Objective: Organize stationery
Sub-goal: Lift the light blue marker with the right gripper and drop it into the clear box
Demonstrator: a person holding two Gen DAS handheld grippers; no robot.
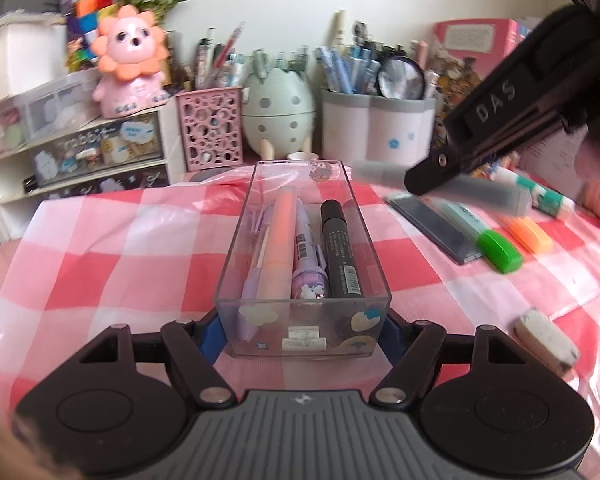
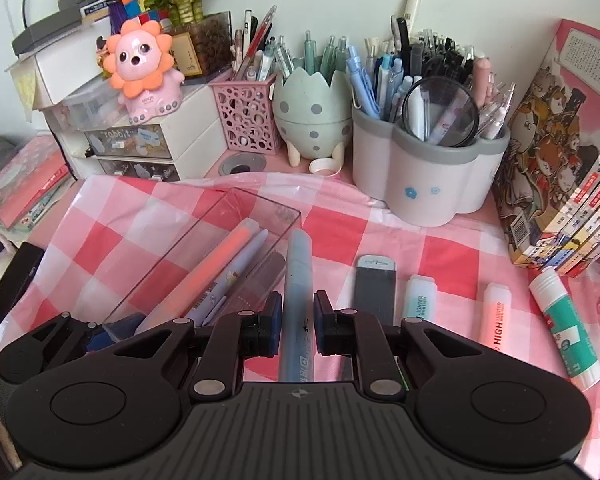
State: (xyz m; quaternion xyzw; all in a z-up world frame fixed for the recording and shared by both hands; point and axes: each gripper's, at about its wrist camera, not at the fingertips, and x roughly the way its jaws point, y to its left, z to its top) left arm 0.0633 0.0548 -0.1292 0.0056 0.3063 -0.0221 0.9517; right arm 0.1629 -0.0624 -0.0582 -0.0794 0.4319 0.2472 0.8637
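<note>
The work surface is a pink-and-white checked cloth [image 2: 336, 216]. To the left, the cloth edge drops away beside a white drawer unit [image 2: 140, 148], and the squares between that edge and the clear tray [image 1: 300, 320] lie bare. Along the back, a pink perforated holder [image 2: 246, 116], an egg-shaped holder [image 2: 312, 120] and a grey-rimmed white holder [image 2: 428, 176] stand in a row, each packed with pens; a strip of bare cloth separates them from the tray.

The left gripper [image 1: 302, 332] is clamped on the near end of the tray, one blue pad on each side wall. The tray holds, from left to right, a lilac pen [image 1: 252, 280], a peach highlighter [image 1: 278, 240], a purple cartoon pen [image 1: 306, 264] and a black marker [image 1: 340, 252], all lying lengthwise.

The right gripper [image 2: 298, 328] is pinching a pale blue-grey marker [image 2: 298, 272], pads pressed against its barrel. The marker points forward, its far end at the tray's right wall; in the left wrist view it shows blurred and raised above the cloth, so its exact height over the tray cannot be judged.

Right of the tray, well apart from it, lie in a row: a dark flat case [image 2: 376, 288], a green-capped highlighter [image 2: 420, 296], an orange highlighter [image 2: 498, 316] and a glue stick [image 2: 564, 328]. A white eraser [image 1: 546, 334] lies alone near the cloth's near right edge. A boxed book set [image 2: 560, 160] closes the right side.
</note>
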